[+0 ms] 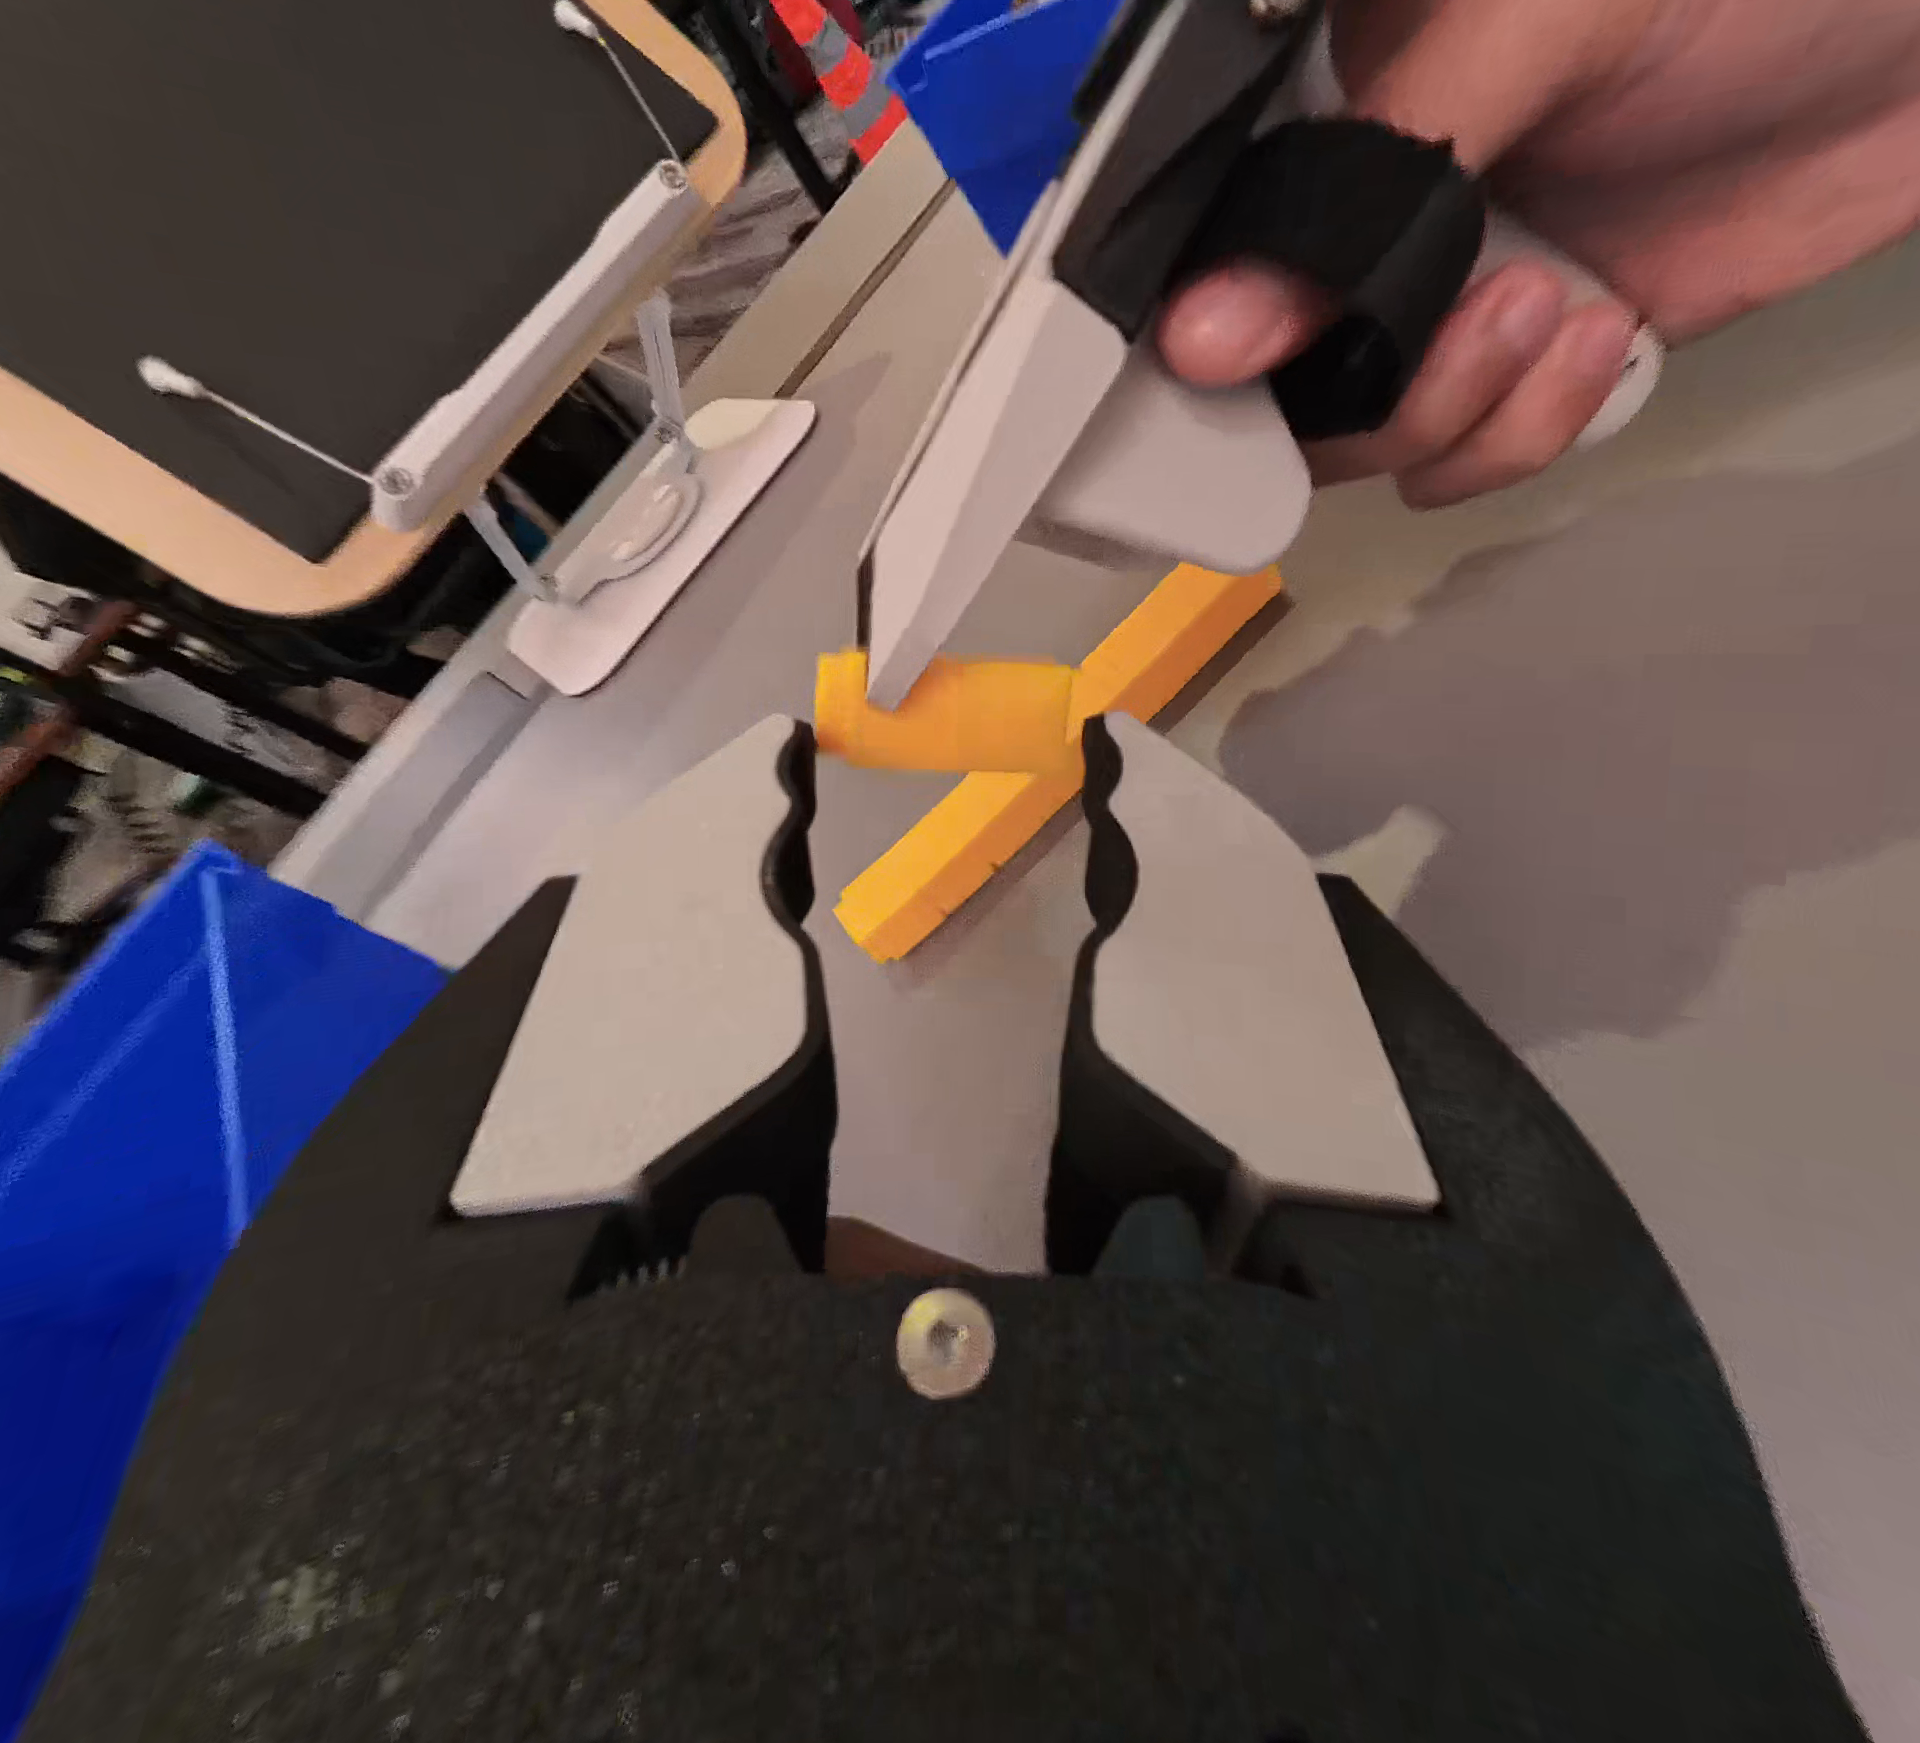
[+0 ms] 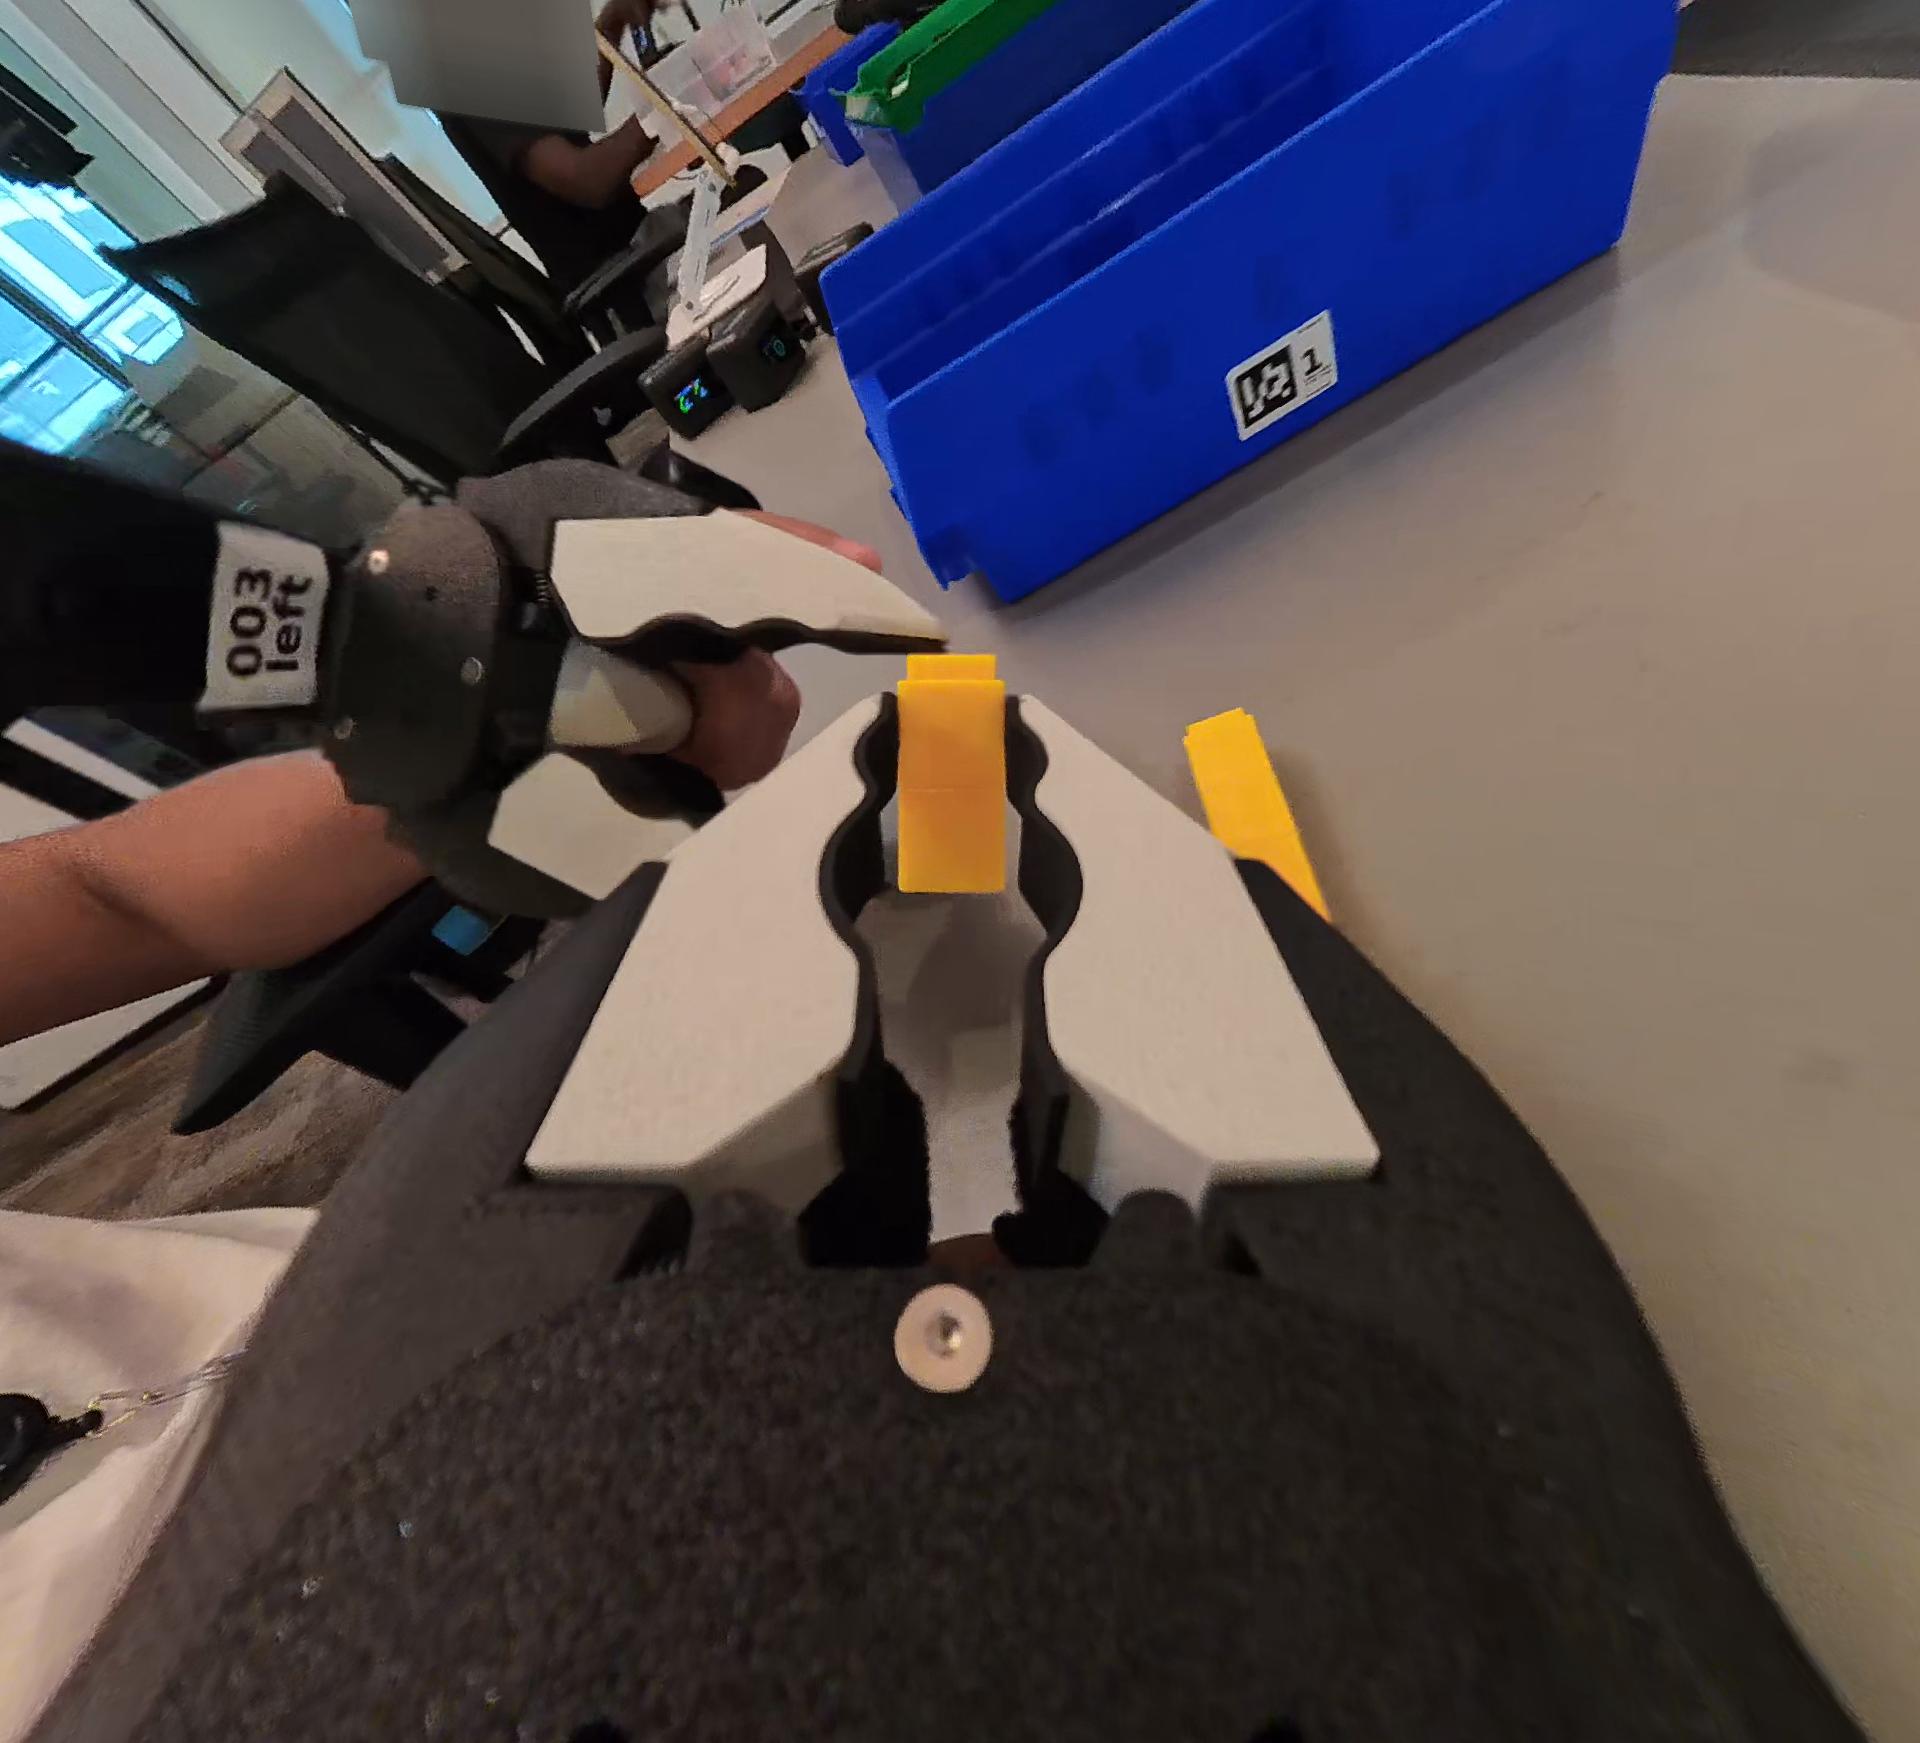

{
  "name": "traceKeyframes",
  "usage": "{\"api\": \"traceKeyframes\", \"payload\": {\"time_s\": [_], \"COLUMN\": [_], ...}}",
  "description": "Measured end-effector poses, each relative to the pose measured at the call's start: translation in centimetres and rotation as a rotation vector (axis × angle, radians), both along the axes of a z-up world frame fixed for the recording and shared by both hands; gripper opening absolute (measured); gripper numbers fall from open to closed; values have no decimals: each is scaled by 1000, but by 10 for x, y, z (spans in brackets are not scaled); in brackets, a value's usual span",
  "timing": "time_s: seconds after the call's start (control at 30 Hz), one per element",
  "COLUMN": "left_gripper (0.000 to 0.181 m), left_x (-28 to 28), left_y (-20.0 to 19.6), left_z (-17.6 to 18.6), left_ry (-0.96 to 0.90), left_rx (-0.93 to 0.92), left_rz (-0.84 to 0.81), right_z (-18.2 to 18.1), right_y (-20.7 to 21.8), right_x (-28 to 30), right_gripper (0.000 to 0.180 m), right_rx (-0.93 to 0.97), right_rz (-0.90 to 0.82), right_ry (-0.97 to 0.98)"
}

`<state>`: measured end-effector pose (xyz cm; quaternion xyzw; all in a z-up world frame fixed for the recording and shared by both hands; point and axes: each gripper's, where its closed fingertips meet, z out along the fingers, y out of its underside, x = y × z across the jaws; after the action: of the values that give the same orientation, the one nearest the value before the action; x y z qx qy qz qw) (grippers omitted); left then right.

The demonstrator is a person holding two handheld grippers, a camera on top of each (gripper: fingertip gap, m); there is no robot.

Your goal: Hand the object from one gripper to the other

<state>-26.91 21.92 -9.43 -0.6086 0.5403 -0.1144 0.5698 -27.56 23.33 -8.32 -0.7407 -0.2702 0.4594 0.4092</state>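
Yellow block (image 2: 951, 789) sits pinched in my right gripper (image 2: 951, 717), lifted off the grey table (image 2: 1558, 758). My left gripper (image 1: 948, 737) is spread, tips right at the block's far end, nothing held yet. To do this well I'd centre the left fingers around the free end, squeeze firm, then release the right. A second yellow bar (image 2: 1252, 805) lies on the table nearby. Blue bin (image 2: 1247, 291) beyond looks empty from here.
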Motion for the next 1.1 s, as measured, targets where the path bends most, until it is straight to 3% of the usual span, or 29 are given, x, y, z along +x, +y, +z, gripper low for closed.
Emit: {"api": "traceKeyframes", "payload": {"time_s": [0.1, 0.27, 0.33, 0.4, 0.5, 0.57, 0.7, 0.8, 0.9, 1.1], "left_gripper": [49, 42, 41, 26, 24, 23, 23, 23, 23, 23], "left_x": [-4, 5, 7, 7, 5, 4, -7, -29, -38, -27], "left_y": [2, -12, -19, -23, -23, -21, -2, 22, 32, 28], "left_z": [6, 27, 37, 48, 48, 44, 36, 14, 5, -10], "left_ry": [-172, -519, -615, -695, -710, -680, -585, -262, 12, 254], "left_rx": [-198, -586, -673, -729, -751, -731, -595, -268, 30, 233], "left_rz": [-6, -160, -225, -272, -296, -277, -149, 48, 134, 139], "right_z": [17, 42, 50, 54, 54, 49, 32, 6, 0, -2], "right_y": [0, -16, -22, -23, -24, -23, -10, 10, 14, 1], "right_x": [8, 2, -3, -5, -7, -6, 9, 32, 35, -9], "right_gripper": [19, 19, 19, 19, 19, 20, 44, 53, 57, 58], "right_rx": [-17, -55, -67, -49, -37, -19, 29, 41, -16, -18], "right_rz": [29, 128, 158, 167, 170, 165, 97, -34, -80, -47], "right_ry": [139, 404, 476, 490, 473, 429, 282, 58, -49, -168]}}
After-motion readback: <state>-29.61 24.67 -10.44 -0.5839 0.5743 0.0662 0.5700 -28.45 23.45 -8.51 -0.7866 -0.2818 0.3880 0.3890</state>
